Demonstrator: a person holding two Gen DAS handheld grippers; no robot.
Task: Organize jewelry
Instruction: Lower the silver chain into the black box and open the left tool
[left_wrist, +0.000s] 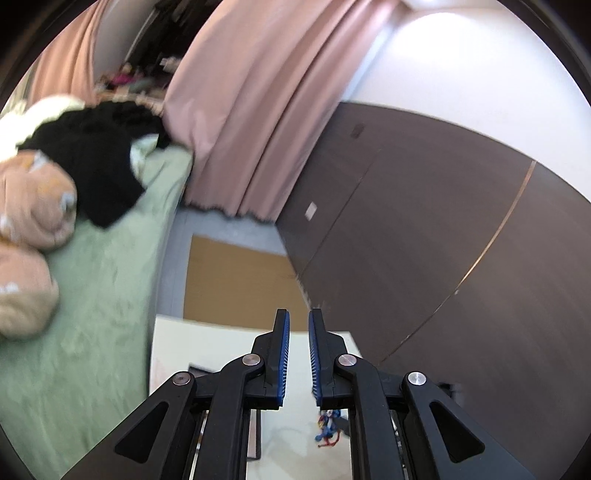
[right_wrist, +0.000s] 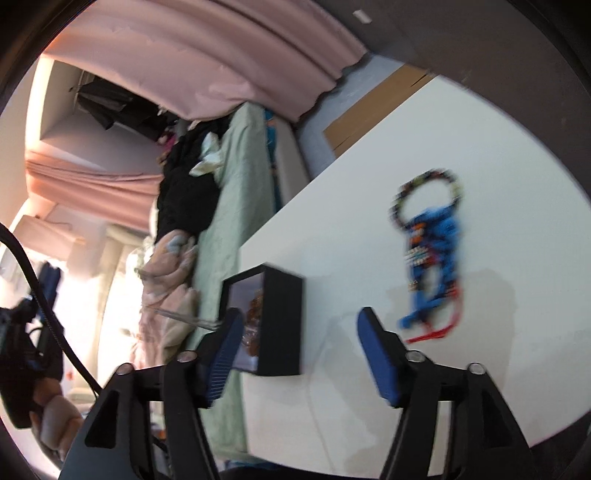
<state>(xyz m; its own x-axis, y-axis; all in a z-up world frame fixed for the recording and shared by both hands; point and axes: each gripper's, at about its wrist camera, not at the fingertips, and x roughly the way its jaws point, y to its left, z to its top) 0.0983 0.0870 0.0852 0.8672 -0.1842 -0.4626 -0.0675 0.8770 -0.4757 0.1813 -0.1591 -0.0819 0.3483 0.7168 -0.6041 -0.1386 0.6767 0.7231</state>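
A tangle of bracelets (right_wrist: 430, 254) is seen on the white worktop (right_wrist: 351, 192), right of the black box (right_wrist: 271, 321). Right tongs (right_wrist: 301, 328) are spread wide, empty; left tongs (left_wrist: 298, 325) narrowly parted, apparently empty. Several strands could be snagged together.

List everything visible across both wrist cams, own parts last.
jewelry pile: 1 tangle, blue, red and multicoloured beads, on the table
black box: 1, black, open, near the table edge, something orange-brown inside
table: 1, white, beside the bed
bed: 1, green cover, holds black clothes and a peach blanket
curtain: pink, behind the bed
cardboard: 1 sheet, brown, on the floor
wall panel: dark brown
left gripper: black with blue pads, narrow gap, empty
right gripper: black with blue pads, wide open above the table
hand: 1, lower left edge of right wrist view
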